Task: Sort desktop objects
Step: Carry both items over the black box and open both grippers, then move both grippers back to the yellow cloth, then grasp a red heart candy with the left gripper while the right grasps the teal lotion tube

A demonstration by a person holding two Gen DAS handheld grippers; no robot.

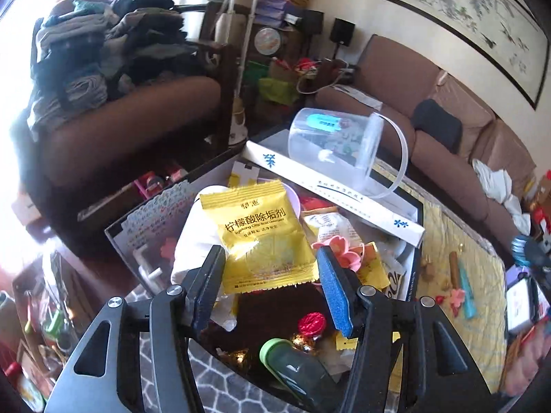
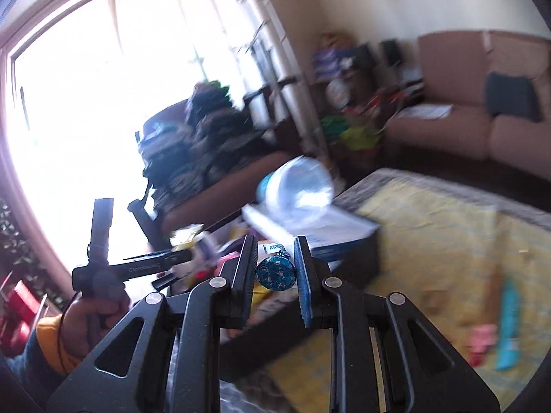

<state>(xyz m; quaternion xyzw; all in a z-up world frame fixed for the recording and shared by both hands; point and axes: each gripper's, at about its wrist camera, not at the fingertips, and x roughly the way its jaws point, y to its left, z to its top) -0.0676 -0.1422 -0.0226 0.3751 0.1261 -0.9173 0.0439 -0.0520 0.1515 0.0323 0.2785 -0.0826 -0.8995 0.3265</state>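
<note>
Half-hidden blue foil candy (image 2: 275, 273) between blurred right jaws.

glossy yellow sachet (image 1: 263, 237) — crinkly, clear plastic tub (image 1: 330, 144), blue foil candy (image 2: 275, 273)

Right-wrist view motion-blurred; green-capped bottle (image 1: 296, 375) partly behind the left tongs (image 1: 270, 261).

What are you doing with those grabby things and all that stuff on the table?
A person is sorting table clutter with a gripper in each hand. The right gripper is shut on a little blue foil-wrapped candy, carried above the table. The left gripper holds a yellow packet between its fingers, over a dark box crammed with odds and ends. A clear plastic tub lies tipped on a long white box there.
</note>
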